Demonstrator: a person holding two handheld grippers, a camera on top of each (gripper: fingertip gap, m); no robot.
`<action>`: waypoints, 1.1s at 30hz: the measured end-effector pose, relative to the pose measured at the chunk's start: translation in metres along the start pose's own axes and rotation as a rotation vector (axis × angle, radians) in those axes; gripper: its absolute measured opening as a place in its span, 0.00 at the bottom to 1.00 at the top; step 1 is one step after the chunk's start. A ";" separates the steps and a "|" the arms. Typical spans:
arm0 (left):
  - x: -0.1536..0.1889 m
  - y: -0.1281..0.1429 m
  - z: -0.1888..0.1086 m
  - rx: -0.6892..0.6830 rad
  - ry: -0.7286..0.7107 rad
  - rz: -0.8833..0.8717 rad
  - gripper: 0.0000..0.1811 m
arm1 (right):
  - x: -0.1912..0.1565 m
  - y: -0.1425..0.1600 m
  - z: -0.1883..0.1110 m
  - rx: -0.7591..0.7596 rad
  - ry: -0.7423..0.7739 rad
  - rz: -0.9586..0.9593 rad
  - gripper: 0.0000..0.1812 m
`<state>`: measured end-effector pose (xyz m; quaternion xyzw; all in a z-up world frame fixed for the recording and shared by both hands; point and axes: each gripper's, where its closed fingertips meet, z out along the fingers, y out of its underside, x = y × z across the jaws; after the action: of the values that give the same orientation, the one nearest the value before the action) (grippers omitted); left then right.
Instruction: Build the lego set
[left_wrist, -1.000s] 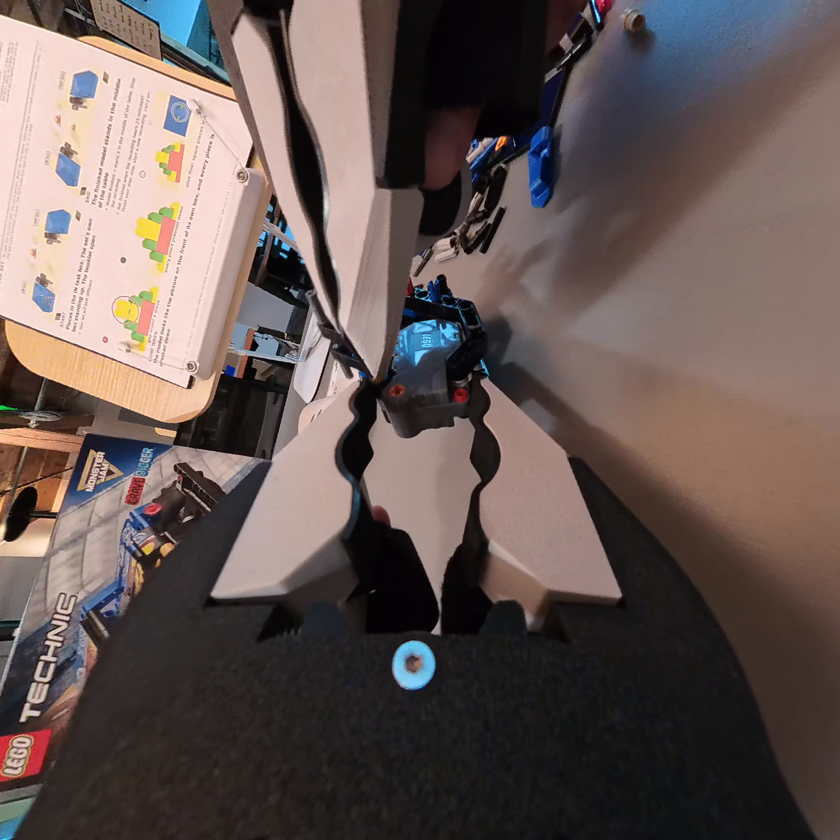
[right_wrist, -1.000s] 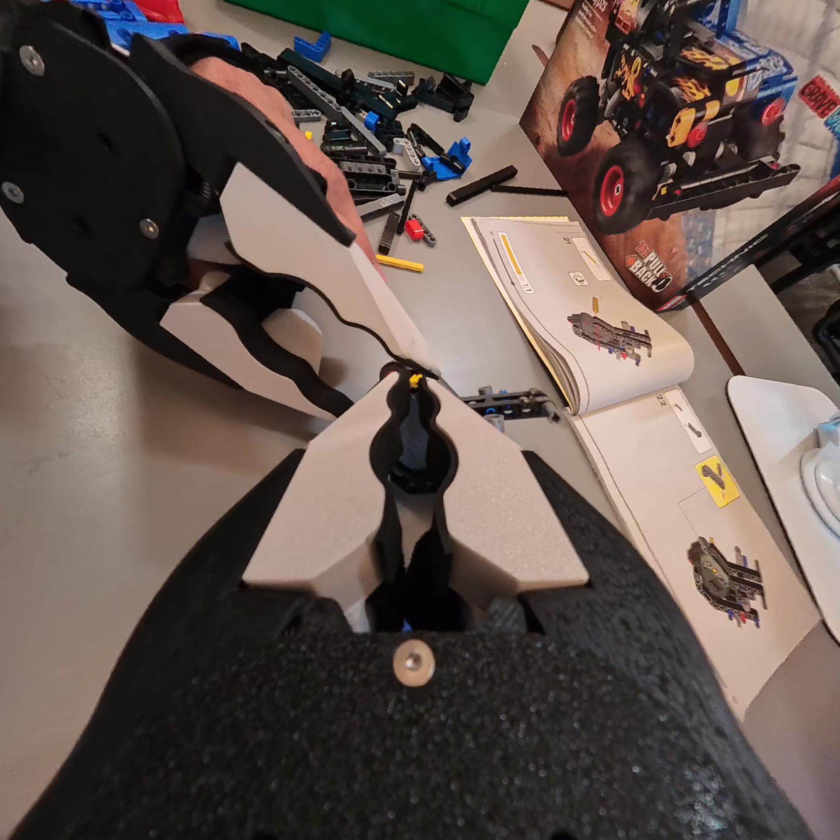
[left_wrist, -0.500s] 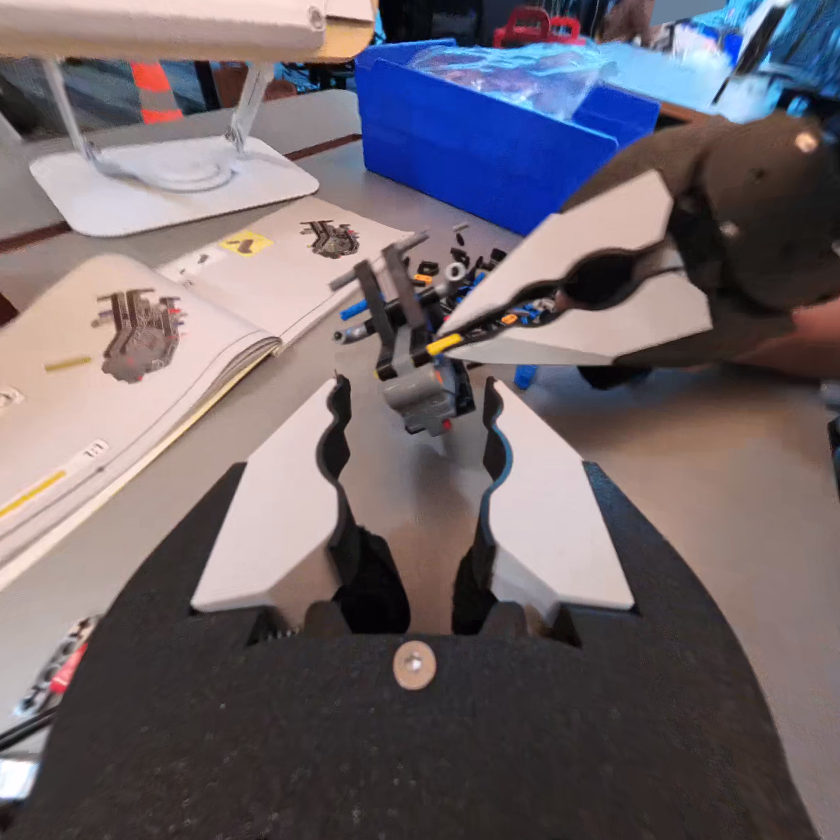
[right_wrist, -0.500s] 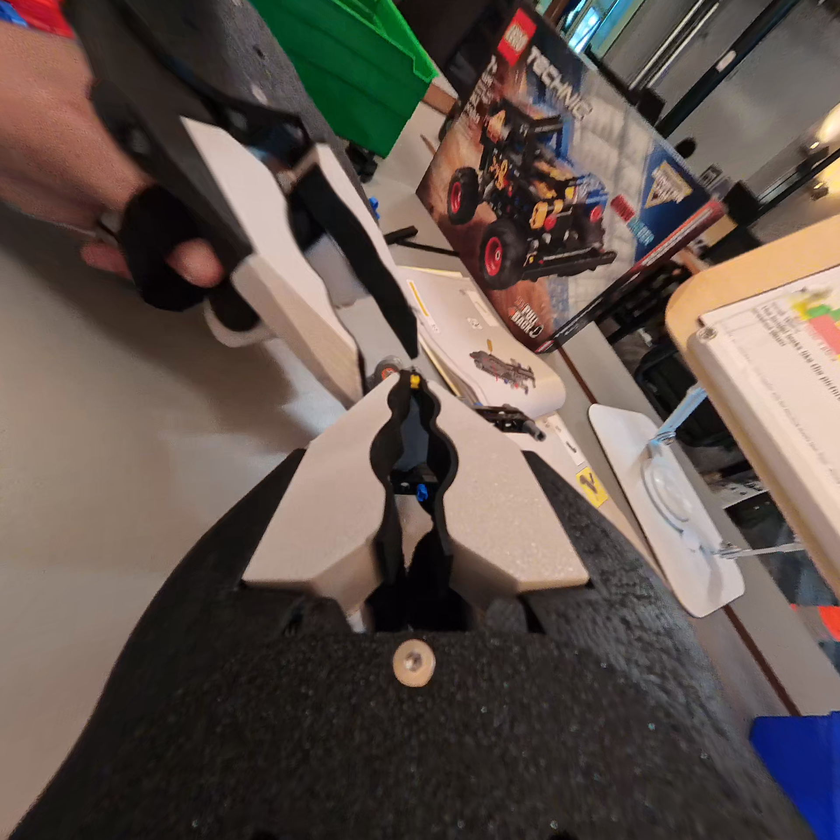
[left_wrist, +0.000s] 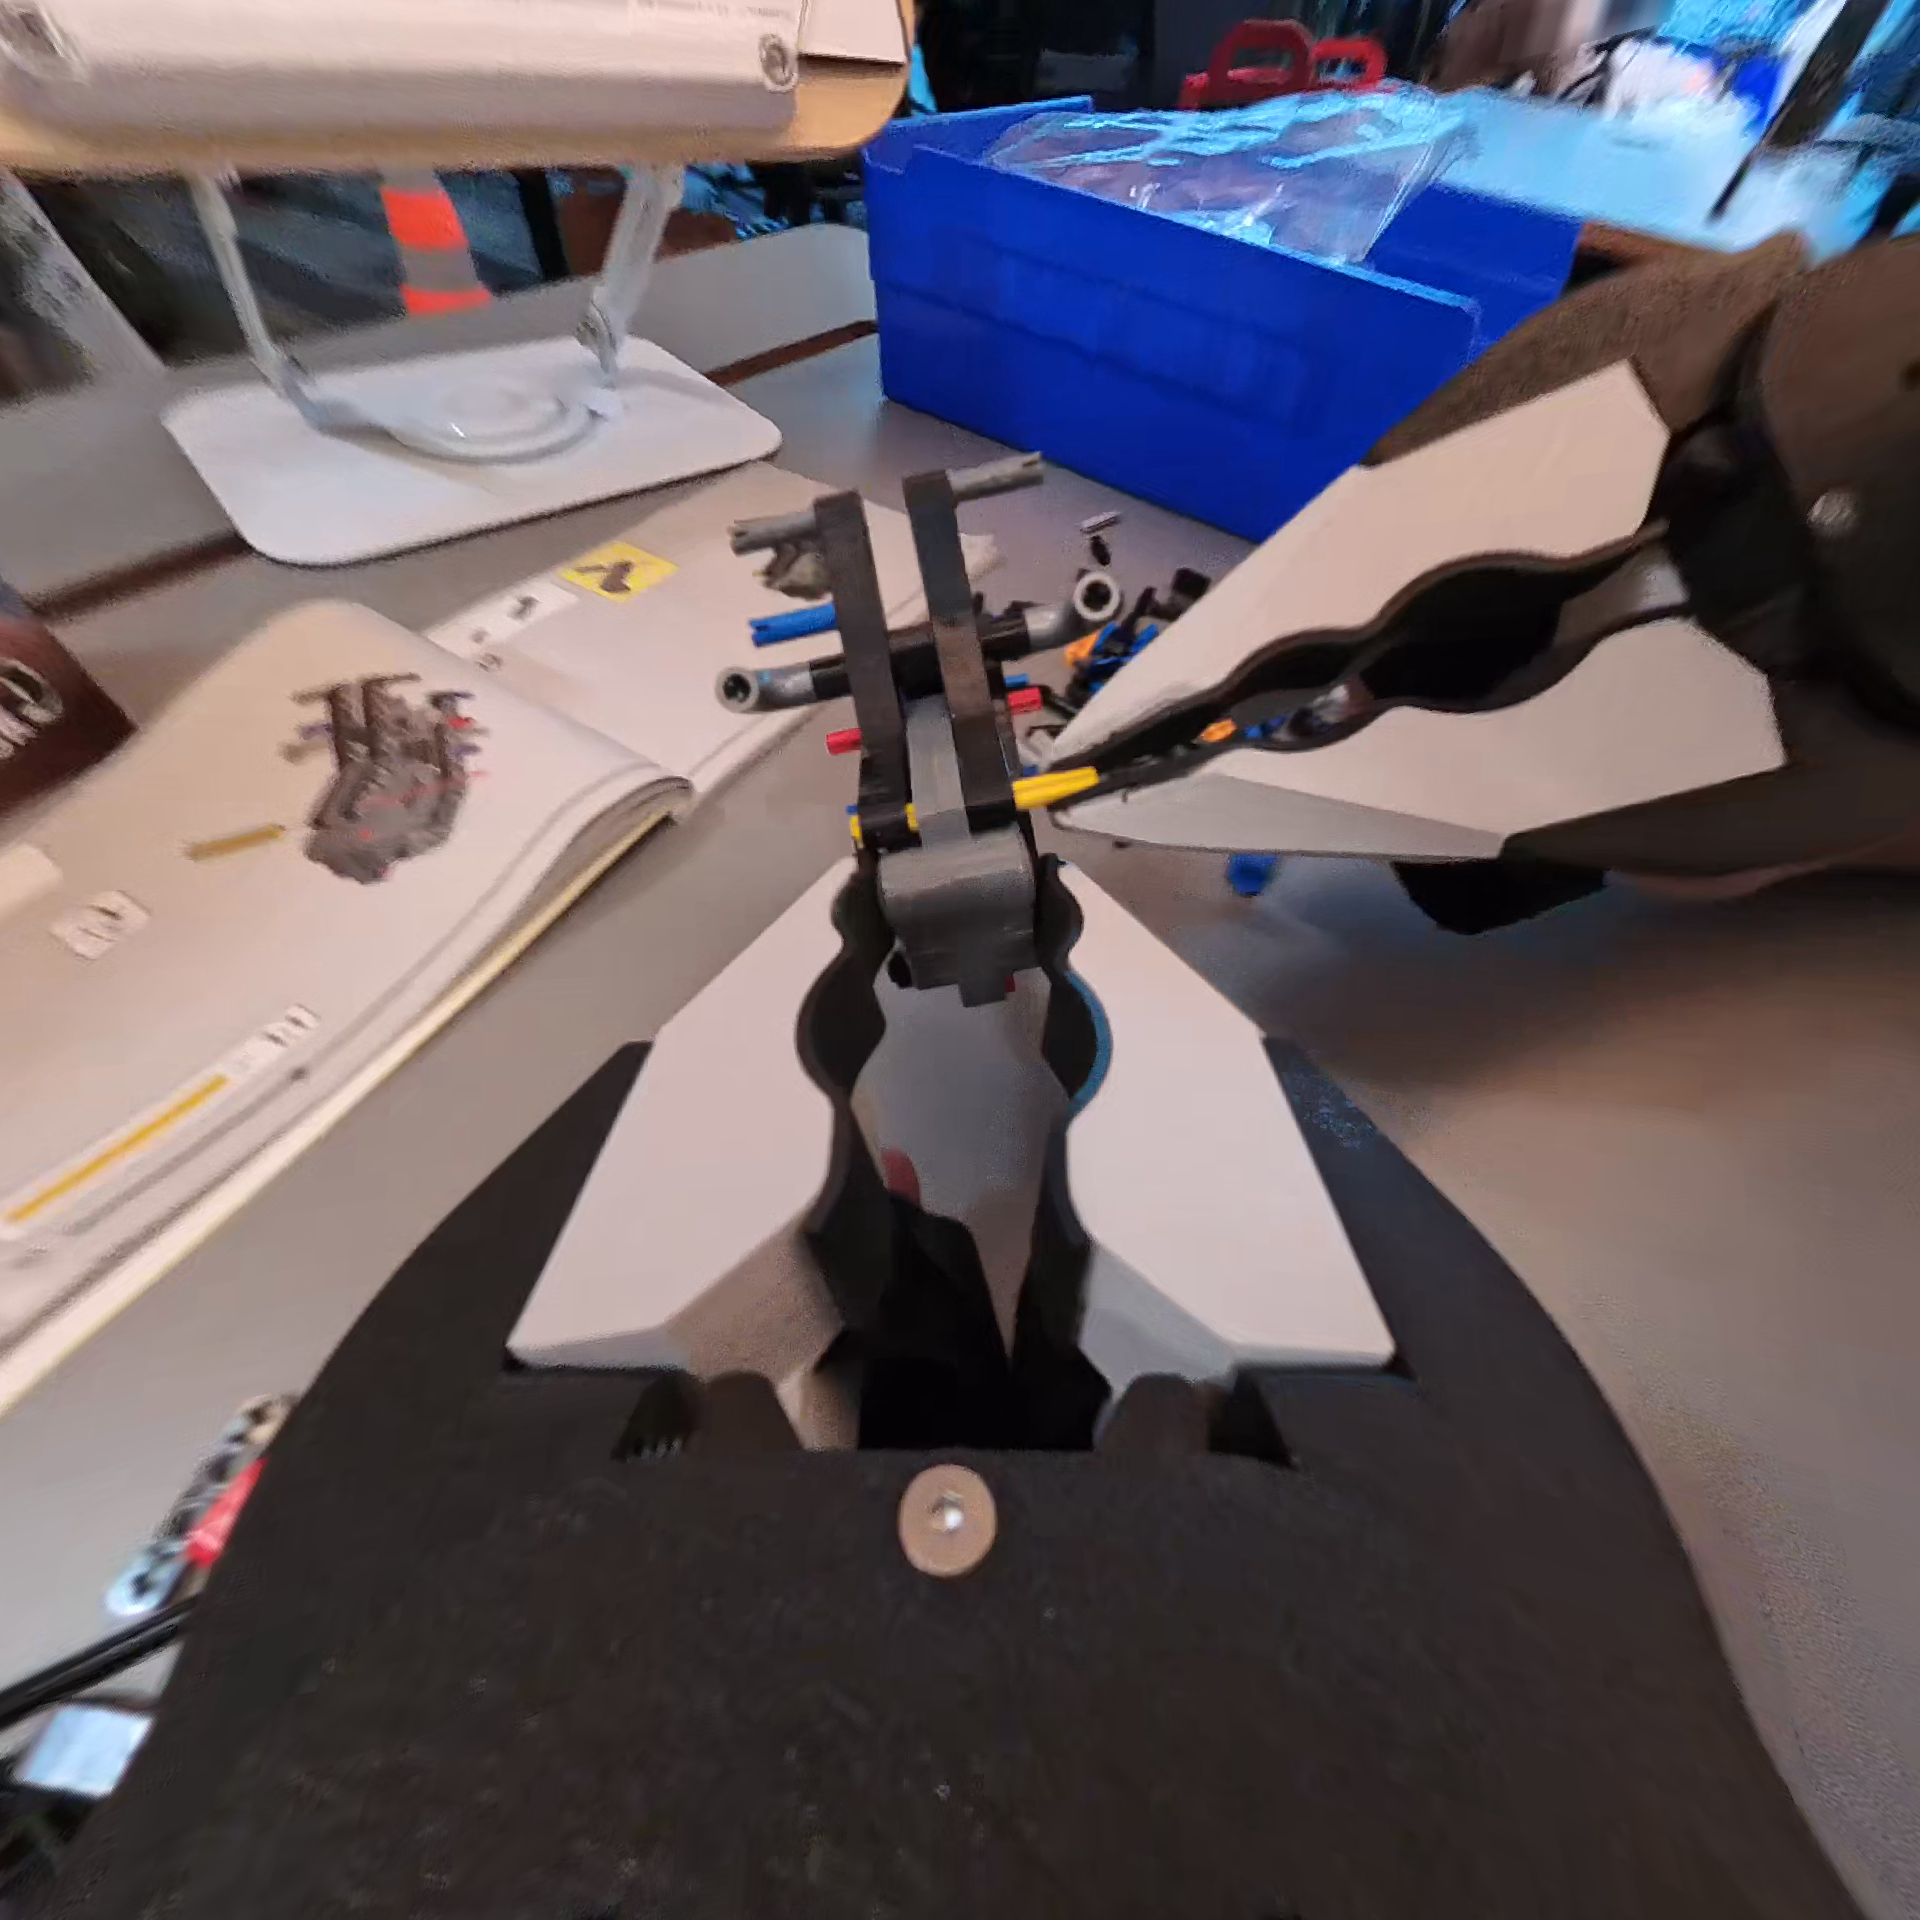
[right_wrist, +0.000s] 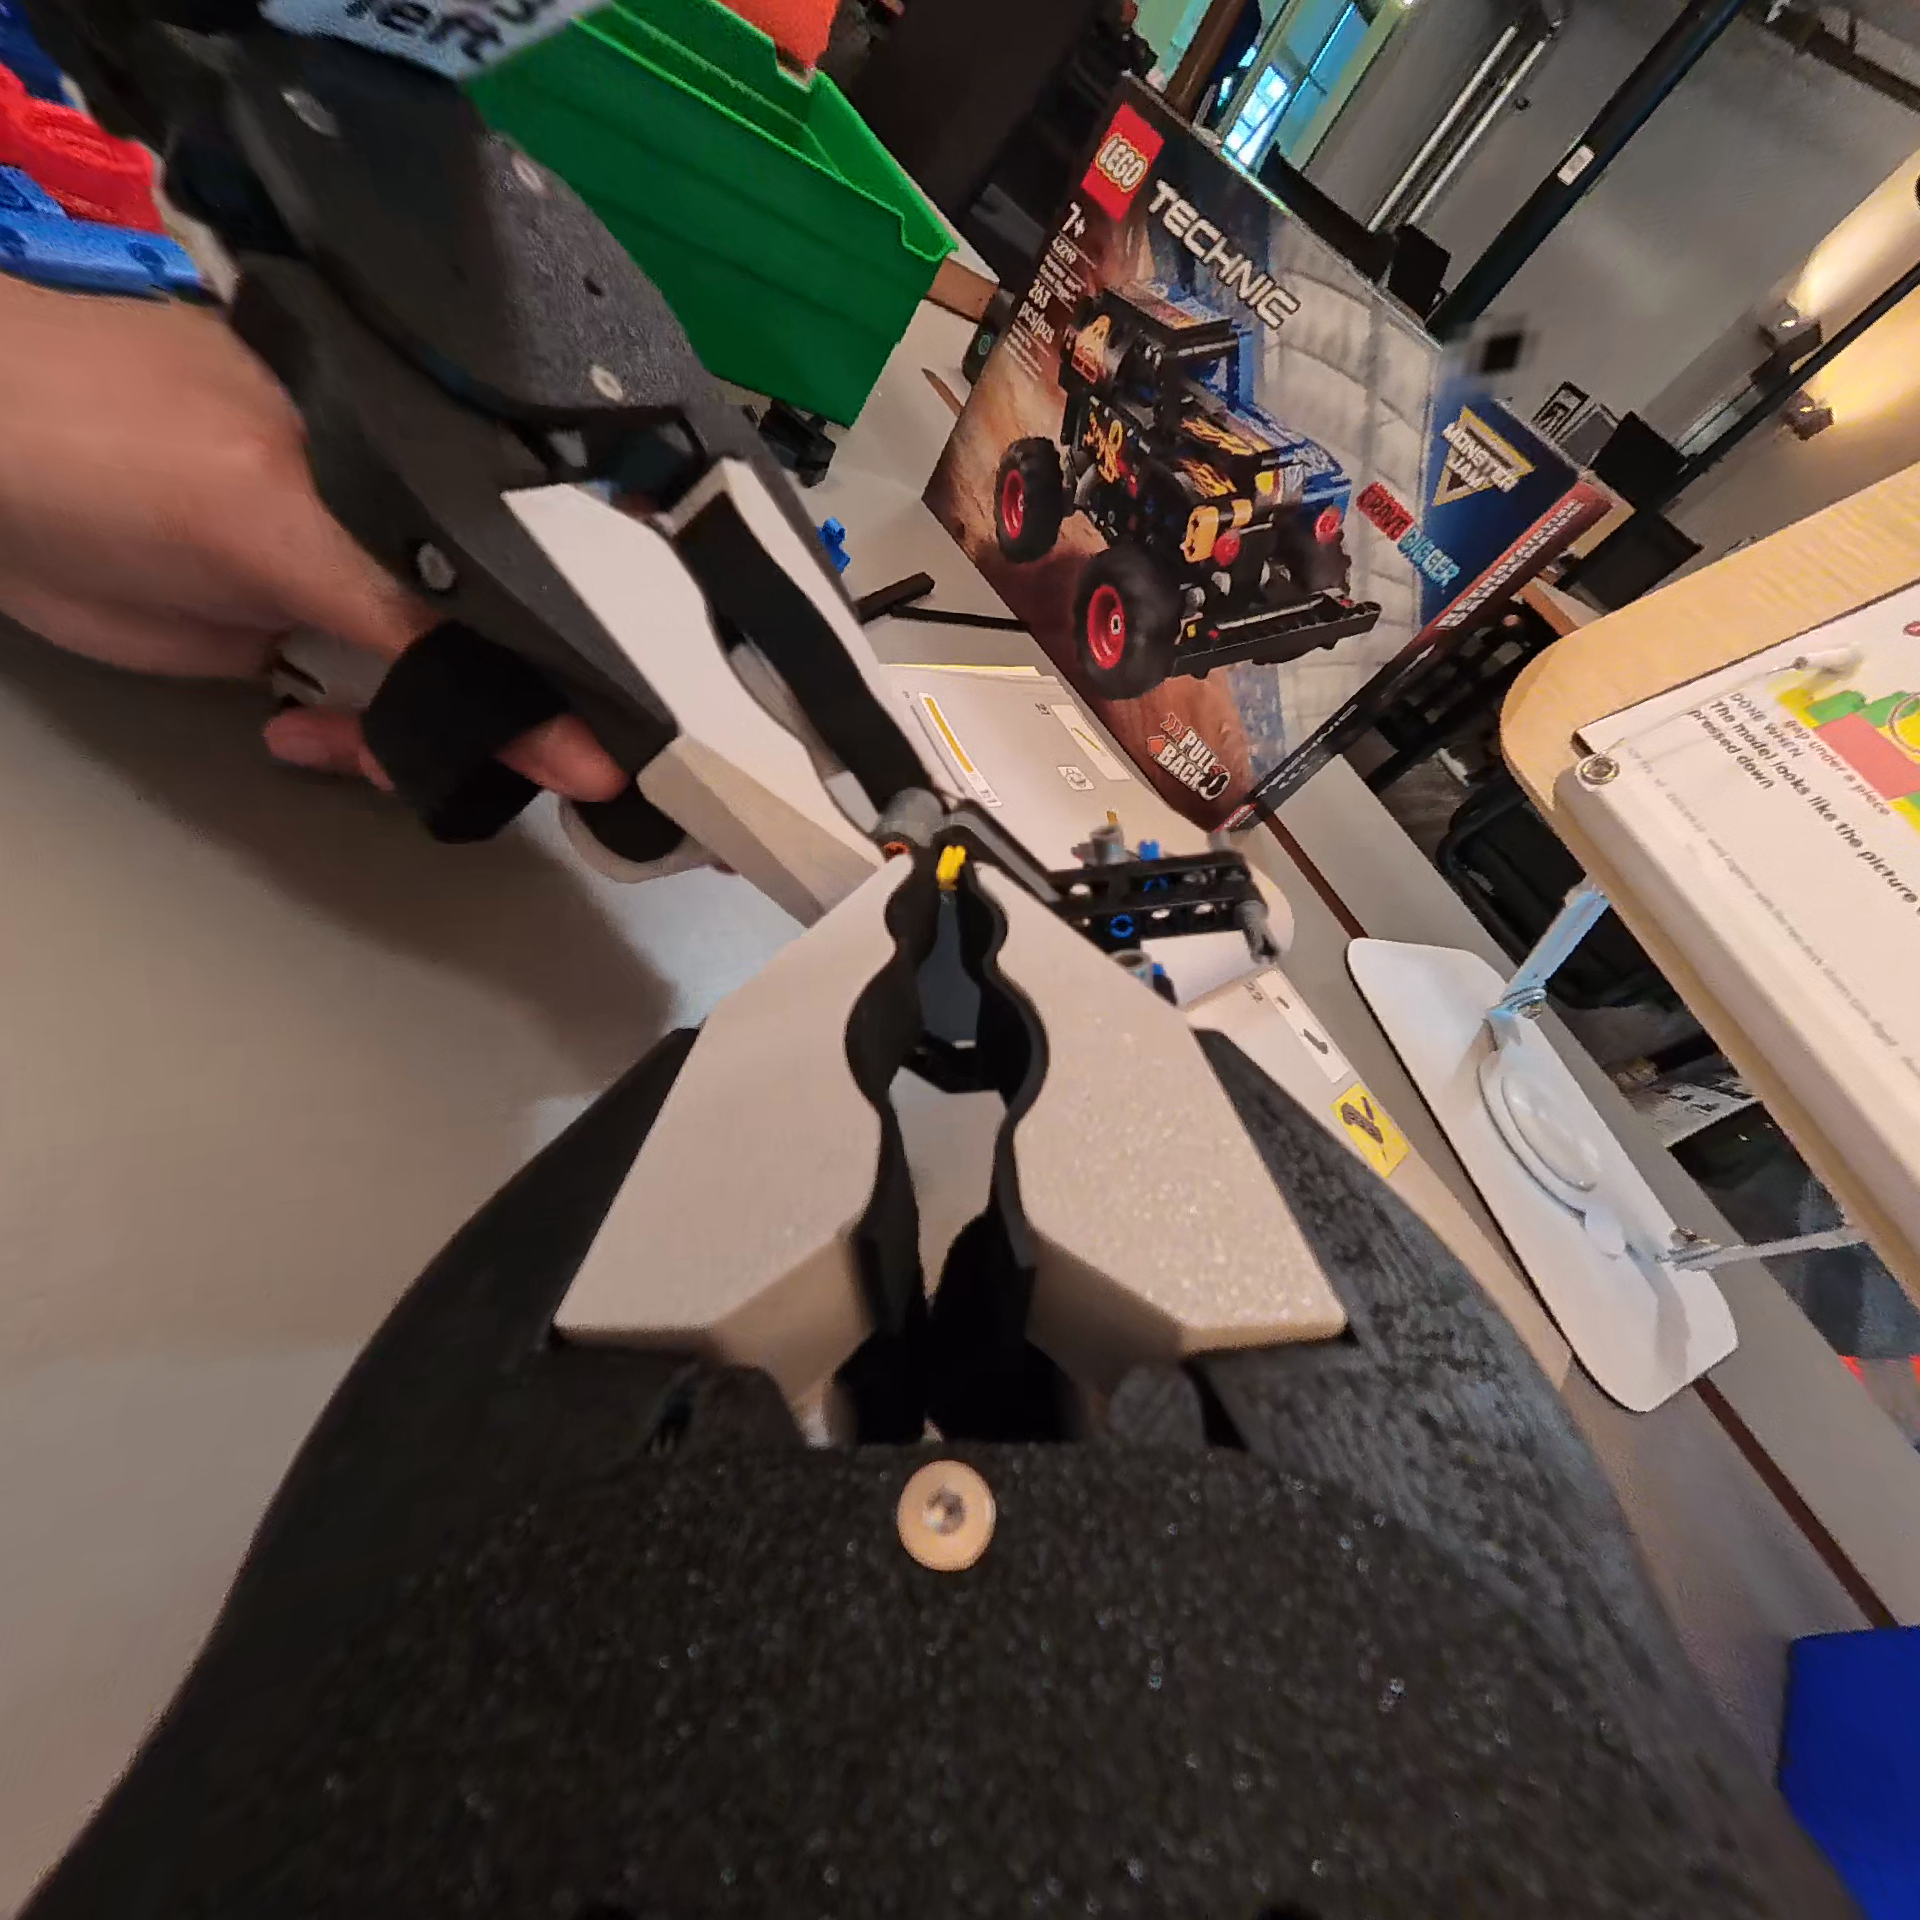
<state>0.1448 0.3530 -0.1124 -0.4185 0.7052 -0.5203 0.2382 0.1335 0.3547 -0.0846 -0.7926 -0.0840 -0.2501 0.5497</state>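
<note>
Left wrist view: my left gripper has its fingers clamped on the grey block of the lego chassis, held above the counter; my right gripper meets it from the right, pinching a yellow axle. Instruction booklet lies open (blurred). Right wrist view: right fingers closed on the axle, tip against the chassis; set box stands behind.

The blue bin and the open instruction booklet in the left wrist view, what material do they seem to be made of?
Blue bin: probably hard moulded plastic, with even colour, a soft sheen and ribbed walls. Instruction booklet: paper, seemingly smooth and faintly glossy, with thin printed pages curving at the spine.
</note>
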 end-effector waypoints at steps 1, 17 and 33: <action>-0.001 0.001 0.000 -0.003 -0.020 0.037 0.14 | -0.001 0.001 0.000 -0.001 0.000 0.001 0.02; 0.005 0.004 0.000 -0.015 -0.010 0.092 0.14 | -0.004 0.005 -0.001 -0.014 -0.048 0.041 0.02; 0.006 0.005 -0.001 -0.016 -0.022 0.168 0.15 | -0.007 0.005 -0.002 -0.010 -0.080 0.067 0.02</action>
<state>0.1394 0.3489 -0.1157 -0.3657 0.7393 -0.4881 0.2855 0.1292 0.3523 -0.0920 -0.8071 -0.0780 -0.1999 0.5501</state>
